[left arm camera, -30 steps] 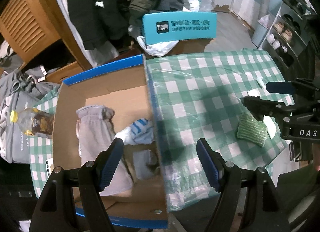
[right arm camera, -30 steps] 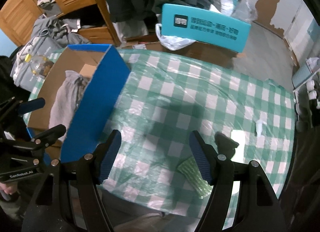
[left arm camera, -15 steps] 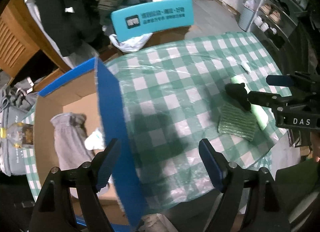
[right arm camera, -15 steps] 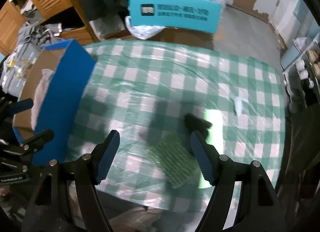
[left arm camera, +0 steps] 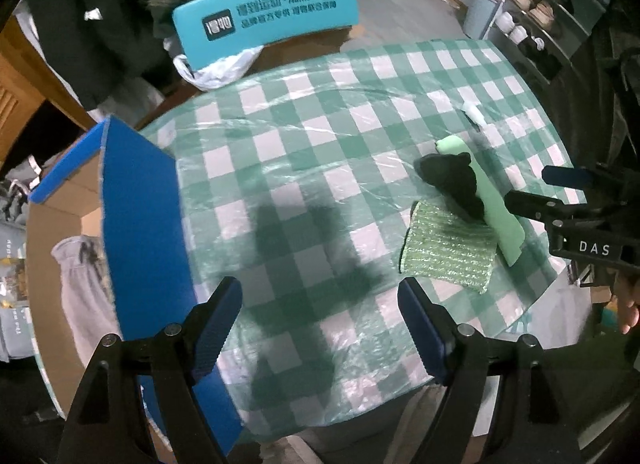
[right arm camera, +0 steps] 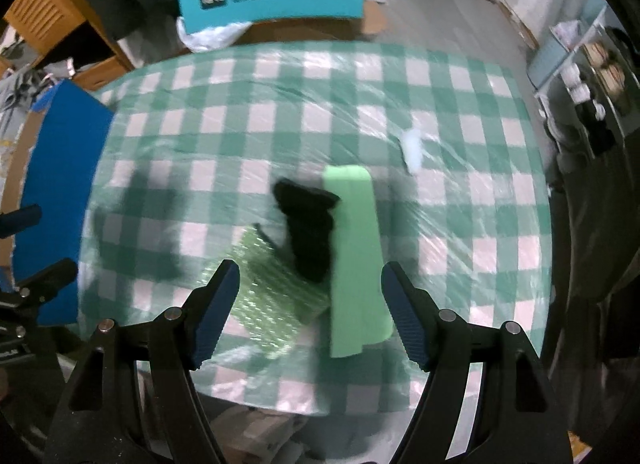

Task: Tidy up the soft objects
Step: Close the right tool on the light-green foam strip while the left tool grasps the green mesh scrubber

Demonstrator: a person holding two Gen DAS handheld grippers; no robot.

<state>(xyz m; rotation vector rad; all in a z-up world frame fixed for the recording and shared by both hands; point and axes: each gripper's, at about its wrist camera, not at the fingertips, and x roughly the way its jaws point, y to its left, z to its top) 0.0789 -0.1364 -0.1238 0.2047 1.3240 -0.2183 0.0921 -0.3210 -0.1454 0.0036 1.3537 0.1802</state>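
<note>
My right tongs [right arm camera: 310,304] are spread wide and carry nothing; just ahead of them on the table [right arm camera: 280,104] lie three soft things in a touching cluster: a black cloth [right arm camera: 310,232] between the tips and slightly beyond, a sparkly green knit pad [right arm camera: 268,304] by my left finger, and a long pale green strip [right arm camera: 356,256] by my right finger. I judge all three light and limp, likely to sag and trail when lifted. The black cloth overlaps both neighbours, so I would pinch its bunched middle from above and take it first. The clear plastic over the checked cover looks slick and may ruck if a finger drags on it.

My left tongs [left arm camera: 320,324] are also spread, empty, over bare table with the cluster off to their right. To their left stands the blue cardboard box [left arm camera: 140,224] with a grey garment [left arm camera: 76,284] inside; its tall near wall must be cleared. A small white scrap [right arm camera: 412,148] lies beyond the cluster
</note>
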